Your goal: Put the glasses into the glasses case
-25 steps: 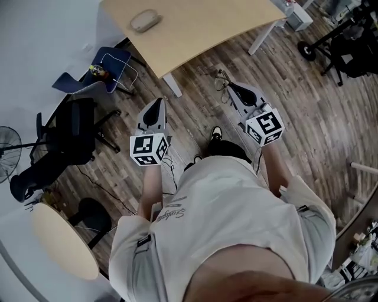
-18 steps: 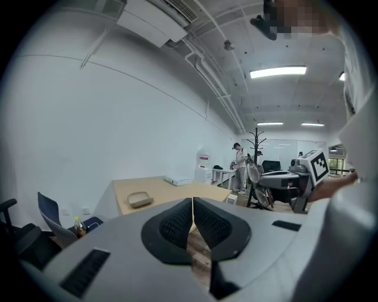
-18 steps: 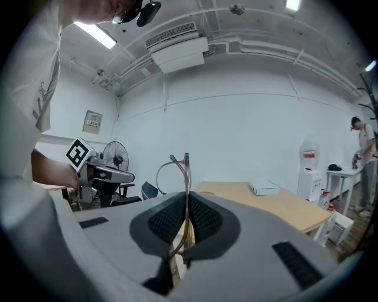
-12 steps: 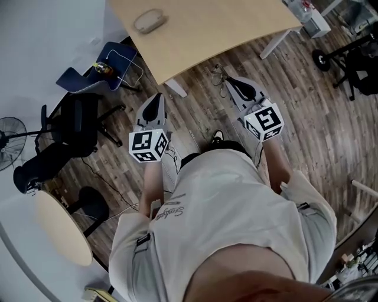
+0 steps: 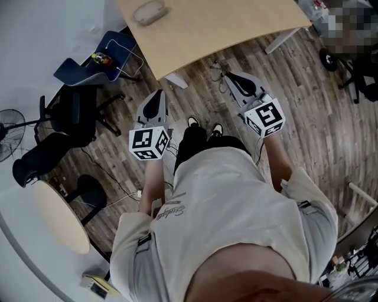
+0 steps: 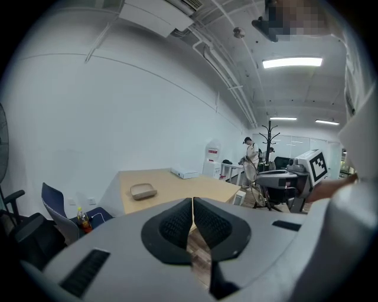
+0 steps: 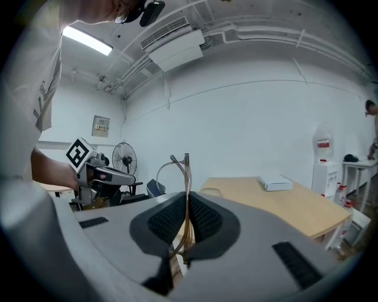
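The beige glasses case [image 5: 149,12] lies closed on the light wooden table [image 5: 236,26], and shows small in the left gripper view [image 6: 143,190]. My right gripper [image 5: 231,78] is shut on thin wire-framed glasses [image 5: 221,75], held over the floor just short of the table's near edge. In the right gripper view the glasses [image 7: 179,167] stand upright out of the shut jaws of the right gripper [image 7: 186,200]. My left gripper [image 5: 157,97] is shut with nothing in it, near the table's corner leg; its pads [image 6: 177,221] touch.
A blue chair [image 5: 100,62] and a black office chair [image 5: 65,127] stand left of the table. A fan [image 5: 9,133] and a round table [image 5: 59,218] are further left. A white box [image 7: 274,184] lies on the table. Cables [image 5: 112,189] cross the wooden floor.
The person has stepped toward the table; both shoes now show ahead of the body. Both grippers came a little nearer the table's edge, still shut, the glasses still held.
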